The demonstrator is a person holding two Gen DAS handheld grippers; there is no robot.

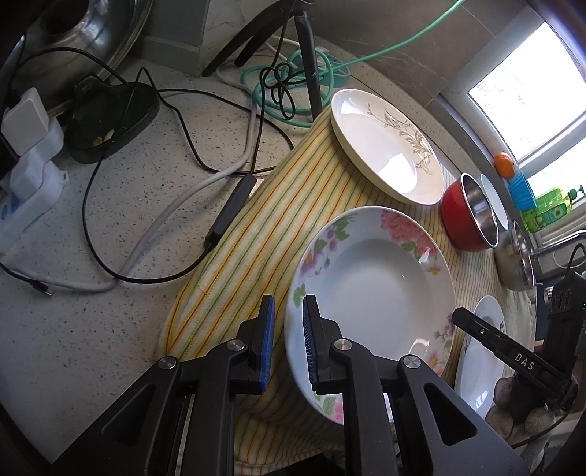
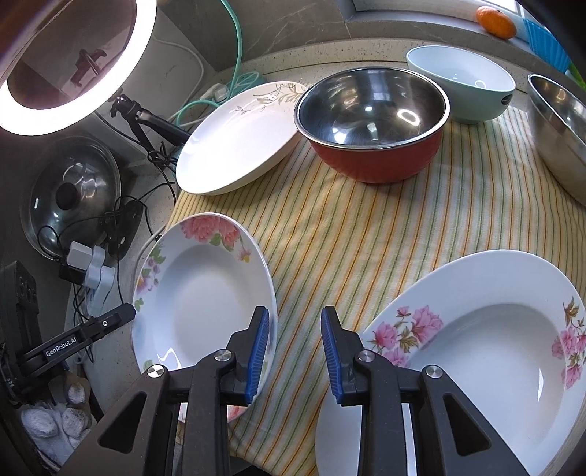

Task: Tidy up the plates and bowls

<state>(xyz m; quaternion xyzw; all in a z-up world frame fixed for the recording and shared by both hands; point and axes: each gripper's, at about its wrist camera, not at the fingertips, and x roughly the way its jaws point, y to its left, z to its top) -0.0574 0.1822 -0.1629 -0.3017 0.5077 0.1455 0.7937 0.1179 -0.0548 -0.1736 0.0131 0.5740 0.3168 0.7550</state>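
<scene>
- We see a rose-rimmed deep plate (image 2: pixel 203 293) tilted, its near rim raised.
- A pink-flowered deep plate (image 2: pixel 487 351) lies beside it.
- A leaf-patterned plate (image 2: pixel 238 139) touches a red steel-lined bowl (image 2: pixel 373 124).
- Beyond stand a pale green bowl (image 2: pixel 465 84) and a steel bowl (image 2: pixel 560 128).

Three plates (image 2: pixel 234 142), four bowls (image 2: pixel 373 128), one orange (image 2: pixel 496 21)

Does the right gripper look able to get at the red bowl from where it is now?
Probably yes. The right gripper hangs open over bare striped cloth, and nothing stands between it and the red bowl; the plates lie off to either side.
</scene>
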